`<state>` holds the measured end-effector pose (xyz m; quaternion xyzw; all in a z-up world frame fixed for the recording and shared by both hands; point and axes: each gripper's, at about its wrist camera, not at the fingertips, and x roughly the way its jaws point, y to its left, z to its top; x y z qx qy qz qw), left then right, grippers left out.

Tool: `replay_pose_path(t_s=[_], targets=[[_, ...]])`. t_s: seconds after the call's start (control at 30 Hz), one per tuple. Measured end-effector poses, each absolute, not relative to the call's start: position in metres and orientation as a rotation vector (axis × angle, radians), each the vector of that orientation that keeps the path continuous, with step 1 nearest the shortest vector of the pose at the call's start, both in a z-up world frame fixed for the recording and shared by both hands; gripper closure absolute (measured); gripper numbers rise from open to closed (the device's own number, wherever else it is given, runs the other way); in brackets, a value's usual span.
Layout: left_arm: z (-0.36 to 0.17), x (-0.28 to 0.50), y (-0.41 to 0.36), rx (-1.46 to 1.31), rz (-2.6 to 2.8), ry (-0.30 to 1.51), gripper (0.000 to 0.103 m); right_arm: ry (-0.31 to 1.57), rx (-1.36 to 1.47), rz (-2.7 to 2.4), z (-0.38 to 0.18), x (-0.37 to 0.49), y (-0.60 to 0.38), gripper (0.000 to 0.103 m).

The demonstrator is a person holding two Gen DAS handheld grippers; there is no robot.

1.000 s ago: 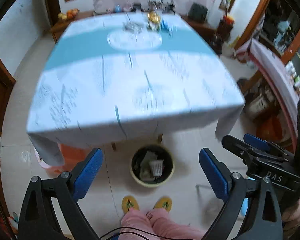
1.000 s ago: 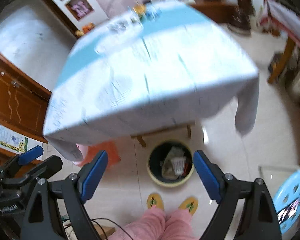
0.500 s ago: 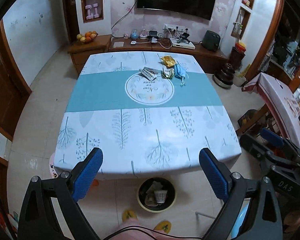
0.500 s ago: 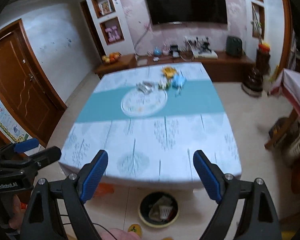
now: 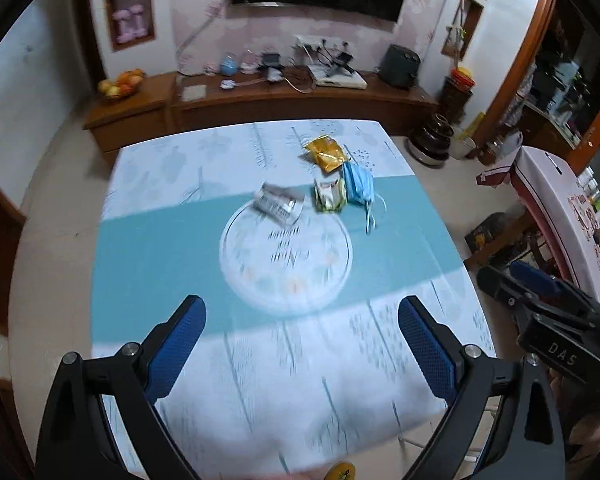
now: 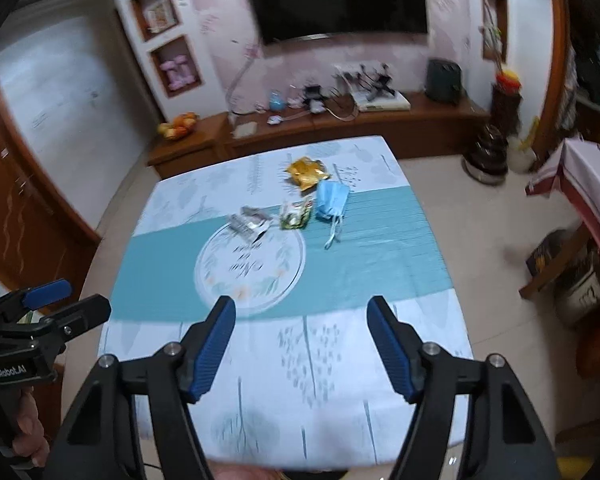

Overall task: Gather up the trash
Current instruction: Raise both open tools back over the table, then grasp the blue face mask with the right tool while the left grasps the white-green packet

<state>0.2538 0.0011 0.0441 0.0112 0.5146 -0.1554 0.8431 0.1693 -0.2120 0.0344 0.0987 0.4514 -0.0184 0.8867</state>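
The left tongs (image 5: 300, 344) stood wide apart in the lower middle of the left wrist view, their blue pads (image 5: 176, 346) holding nothing, over the near part of the counter (image 5: 152, 264) with its white and teal cloth; the right tongs (image 6: 300, 346) likewise gaped empty in the lower middle of the right wrist view, above the near white band of the same counter (image 6: 380, 264); the trash lay in a loose cluster in the upper middle of both frames, toward the far side of the cloth; a yellow snack wrapper (image 5: 326, 152) sat farthest back, with a blue face mask (image 5: 358, 186) just below and right of it, its ear loops trailing down onto the teal band; a small green and white packet (image 5: 330, 196) lay just left of the mask, close against it, though blur hid whether they touched; a silvery crumpled wrapper (image 5: 278, 204) rested left of that, on the upper rim of the round printed emblem (image 5: 286, 264); in the right wrist view the same four pieces appeared, yellow snack wrapper (image 6: 306, 172), blue face mask (image 6: 332, 200), green and white packet (image 6: 296, 216) and silvery crumpled wrapper (image 6: 250, 222); both tongs were well apart from all of them; the right tongs (image 5: 540, 300) showed at the right edge of the left view, and the left tongs (image 6: 40, 320) at the lower left edge of the right view.
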Motion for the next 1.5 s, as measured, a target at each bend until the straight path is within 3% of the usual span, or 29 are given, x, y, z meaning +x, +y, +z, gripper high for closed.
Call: replay_pose_path(t_s=[0.2, 0.37, 0.6, 0.87, 1.03, 1.1, 1.2, 1.5], targets=[[-0.004, 0.378, -0.027, -0.011, -0.419, 1.179, 0.007, 1.054, 0.308, -0.108, -0.009, 0.274, -0.23, 0.035], [-0.056, 0.453, -0.052, -0.081, -0.456, 1.274, 0.022, 1.106, 0.388, -0.167, -0.049, 0.346, -0.246, 0.035], [-0.107, 0.504, -0.07, -0.141, -0.44, 1.342, 0.026, 1.151, 0.473, -0.225, -0.106, 0.419, -0.279, 0.041], [-0.132, 0.527, -0.073, -0.117, -0.415, 1.363, 0.026, 1.235, 0.517, -0.219, -0.156, 0.464, -0.286, 0.041], [-0.144, 0.529, -0.079, -0.064, -0.41, 1.379, 0.026, 1.267, 0.423, -0.207, -0.166, 0.468, -0.276, 0.056], [-0.148, 0.528, -0.085, -0.042, -0.415, 1.388, 0.026, 1.272, 0.357, -0.21, -0.165, 0.467, -0.273, 0.076], [-0.148, 0.525, -0.093, -0.031, -0.432, 1.403, 0.026, 1.269, 0.362, -0.21, -0.165, 0.462, -0.282, 0.086], [-0.161, 0.513, -0.139, 0.101, -0.46, 1.454, 0.025, 1.228, 0.482, -0.241, -0.166, 0.421, -0.313, 0.089]])
